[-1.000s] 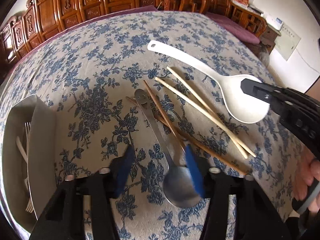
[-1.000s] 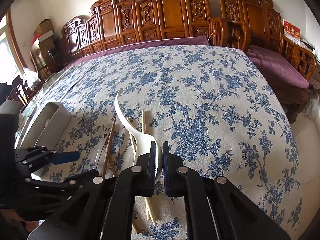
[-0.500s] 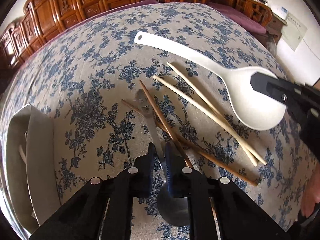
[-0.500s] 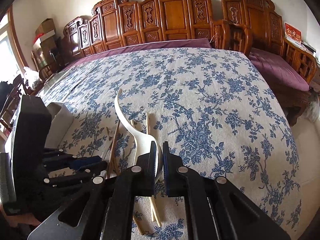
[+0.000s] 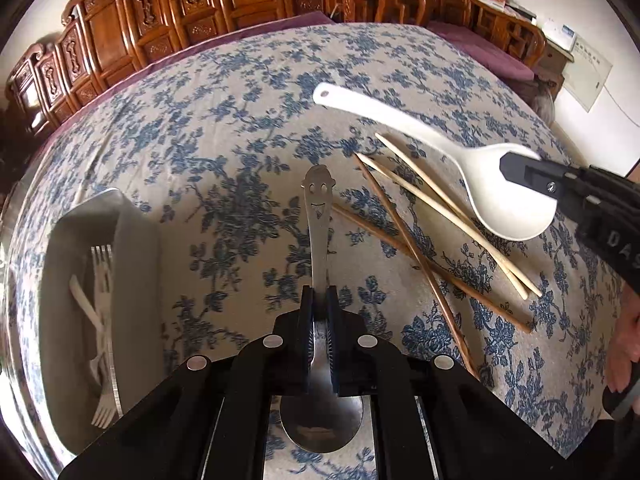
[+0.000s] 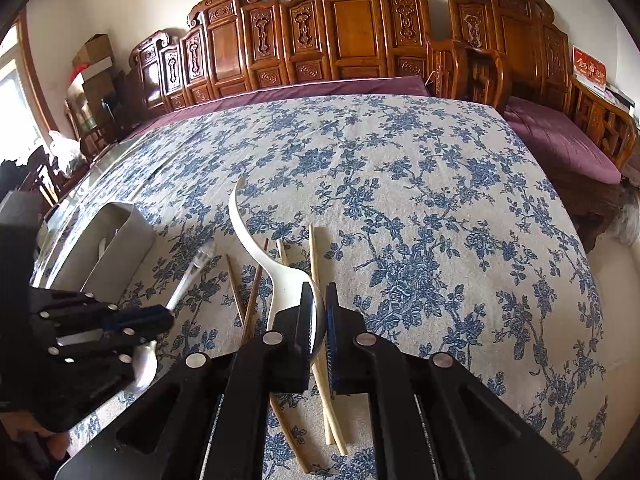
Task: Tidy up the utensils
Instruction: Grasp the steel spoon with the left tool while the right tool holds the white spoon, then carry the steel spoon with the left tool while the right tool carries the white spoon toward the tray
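My left gripper (image 5: 319, 300) is shut on the handle of a metal spoon (image 5: 318, 216) with a smiling face at its end; the spoon is raised off the cloth, bowl toward the camera. In the right wrist view the same left gripper (image 6: 160, 316) holds the metal spoon (image 6: 188, 276) at the left. My right gripper (image 6: 319, 304) is shut on the rim of a white ladle's (image 6: 256, 248) bowl. The left wrist view shows that ladle (image 5: 400, 128) at the right, pinched by the right gripper (image 5: 516, 164). Two brown chopsticks (image 5: 404, 240) and two pale chopsticks (image 5: 448, 212) lie crossed on the cloth.
A grey utensil tray (image 5: 136, 280) with white plastic forks (image 5: 100, 320) stands at the left of the blue-flowered tablecloth (image 5: 224, 152). Carved wooden benches (image 6: 352, 36) with purple cushions ring the table's far side. A person's hand (image 5: 624, 344) shows at the right edge.
My left gripper closed on the metal spoon's handle and lifted it off the chopsticks, swinging it leftward. The right gripper kept still, holding the white ladle.
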`<control>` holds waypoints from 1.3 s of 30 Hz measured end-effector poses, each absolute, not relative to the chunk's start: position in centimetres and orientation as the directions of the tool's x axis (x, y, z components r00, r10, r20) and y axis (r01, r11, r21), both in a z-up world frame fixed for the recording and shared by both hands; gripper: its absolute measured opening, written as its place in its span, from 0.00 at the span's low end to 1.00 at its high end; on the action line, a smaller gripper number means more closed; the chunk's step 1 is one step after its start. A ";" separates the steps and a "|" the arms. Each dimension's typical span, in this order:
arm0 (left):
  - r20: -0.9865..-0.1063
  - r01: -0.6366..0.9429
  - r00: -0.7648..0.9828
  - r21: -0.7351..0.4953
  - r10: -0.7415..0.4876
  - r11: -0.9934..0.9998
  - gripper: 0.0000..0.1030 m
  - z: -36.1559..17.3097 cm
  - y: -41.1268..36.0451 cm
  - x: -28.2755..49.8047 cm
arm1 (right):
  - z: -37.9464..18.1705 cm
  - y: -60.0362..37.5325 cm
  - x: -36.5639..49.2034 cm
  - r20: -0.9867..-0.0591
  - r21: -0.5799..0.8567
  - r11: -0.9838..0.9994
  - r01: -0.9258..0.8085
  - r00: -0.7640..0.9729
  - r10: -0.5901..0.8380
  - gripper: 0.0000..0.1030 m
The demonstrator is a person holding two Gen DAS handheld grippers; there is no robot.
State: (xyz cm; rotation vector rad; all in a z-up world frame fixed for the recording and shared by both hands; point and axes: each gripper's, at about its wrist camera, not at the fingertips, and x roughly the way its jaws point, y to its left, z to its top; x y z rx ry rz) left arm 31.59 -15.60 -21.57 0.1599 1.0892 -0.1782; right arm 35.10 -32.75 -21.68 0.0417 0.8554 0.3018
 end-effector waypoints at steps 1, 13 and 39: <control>-0.887 0.220 0.458 0.041 -0.066 0.975 0.05 -21.3 -15.3 31.5 | -21.7 -32.6 35.1 -0.740 0.152 0.958 -0.242 0.614 0.272 0.07; -0.848 0.191 0.523 0.019 -0.085 0.981 0.05 -17.5 -11.3 30.5 | -21.7 -30.2 34.2 -0.751 0.127 0.962 -0.242 0.610 0.253 0.07; -0.829 0.075 0.559 0.040 -0.009 0.996 0.05 -16.0 -0.1 29.3 | -19.0 -23.4 29.8 -0.717 0.009 0.937 -0.350 0.650 0.250 0.07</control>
